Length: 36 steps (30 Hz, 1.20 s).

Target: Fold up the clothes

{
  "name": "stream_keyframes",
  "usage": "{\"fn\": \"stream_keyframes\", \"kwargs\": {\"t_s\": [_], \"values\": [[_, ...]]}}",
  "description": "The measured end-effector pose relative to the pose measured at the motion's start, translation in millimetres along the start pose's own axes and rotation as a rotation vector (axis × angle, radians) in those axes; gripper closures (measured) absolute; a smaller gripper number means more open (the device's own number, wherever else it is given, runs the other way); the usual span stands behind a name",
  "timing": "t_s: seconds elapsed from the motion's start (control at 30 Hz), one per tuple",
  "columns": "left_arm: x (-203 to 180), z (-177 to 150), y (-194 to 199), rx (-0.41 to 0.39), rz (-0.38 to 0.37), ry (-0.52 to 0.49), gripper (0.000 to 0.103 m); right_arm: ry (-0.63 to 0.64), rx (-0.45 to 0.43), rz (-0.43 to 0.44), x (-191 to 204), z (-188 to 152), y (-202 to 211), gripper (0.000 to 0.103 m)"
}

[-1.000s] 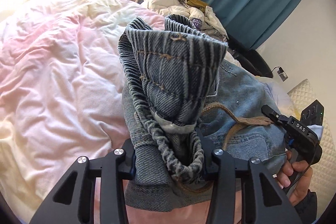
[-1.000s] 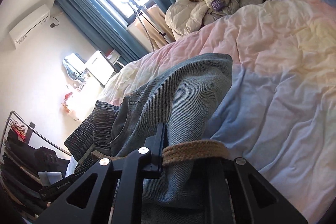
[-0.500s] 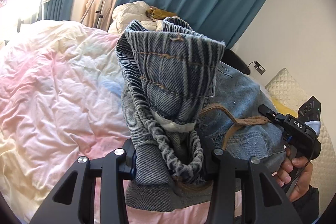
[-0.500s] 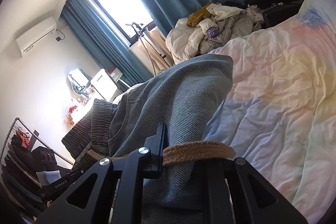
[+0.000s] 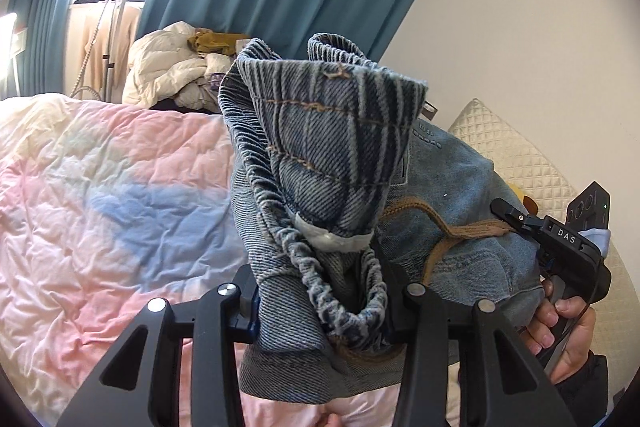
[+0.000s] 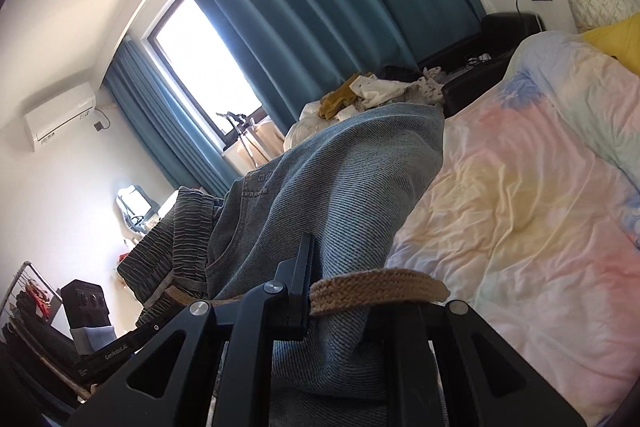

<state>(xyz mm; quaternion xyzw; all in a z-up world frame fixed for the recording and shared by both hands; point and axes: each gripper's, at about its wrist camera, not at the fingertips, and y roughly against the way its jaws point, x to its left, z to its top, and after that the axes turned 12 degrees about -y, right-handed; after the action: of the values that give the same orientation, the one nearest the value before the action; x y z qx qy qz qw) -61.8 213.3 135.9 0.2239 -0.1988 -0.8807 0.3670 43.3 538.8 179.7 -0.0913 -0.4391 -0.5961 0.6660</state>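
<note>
Blue denim jeans (image 5: 328,163) with an elastic waistband and a brown drawstring (image 5: 460,231) hang between both grippers, lifted above the bed. My left gripper (image 5: 320,291) is shut on the gathered waistband. My right gripper (image 6: 340,291) is shut on the other side of the waistband, with the drawstring (image 6: 376,287) lying across its jaws. In the left wrist view the right gripper (image 5: 560,243) shows at the right, held by a hand. The jeans (image 6: 332,195) fill the middle of the right wrist view.
A bed with a pastel pink, blue and yellow duvet (image 5: 100,207) lies below. A heap of clothes (image 5: 176,67) sits beyond it by teal curtains (image 6: 320,7). A quilted headboard (image 5: 500,143) and yellow pillow (image 6: 616,39) are at the bed's head. A clothes rack (image 6: 24,303) stands left.
Both grippers have risen and tilted upward with the jeans. More curtain and wall show, and the bed sits lower in both views. The grips have not changed.
</note>
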Motion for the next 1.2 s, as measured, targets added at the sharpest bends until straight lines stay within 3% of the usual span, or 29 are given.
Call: {"fn": "stream_keyframes", "kwargs": {"t_s": [0.27, 0.53, 0.77, 1.03, 1.2], "values": [[-81.6, 9.4, -54.2, 0.052, -0.128, -0.094, 0.060, -0.055, -0.121, -0.093, -69.8, 23.1, 68.7, 0.091], [-126.8, 0.4, -133.8, 0.081, -0.214, -0.180, 0.060, -0.132, -0.225, -0.160, -152.4, 27.8, 95.9, 0.091], [-137.3, -32.4, -200.4, 0.083, -0.310, -0.222, 0.060, -0.164, -0.266, -0.227, -215.2, 16.1, 88.0, 0.090], [-133.0, -81.1, -269.5, 0.155, -0.344, -0.256, 0.060, -0.185, -0.285, -0.294, -284.1, -16.8, 60.3, 0.090], [-129.0, -114.4, -305.4, 0.225, -0.328, -0.274, 0.059, -0.239, -0.233, -0.373, -330.1, -43.4, 35.9, 0.089]]}}
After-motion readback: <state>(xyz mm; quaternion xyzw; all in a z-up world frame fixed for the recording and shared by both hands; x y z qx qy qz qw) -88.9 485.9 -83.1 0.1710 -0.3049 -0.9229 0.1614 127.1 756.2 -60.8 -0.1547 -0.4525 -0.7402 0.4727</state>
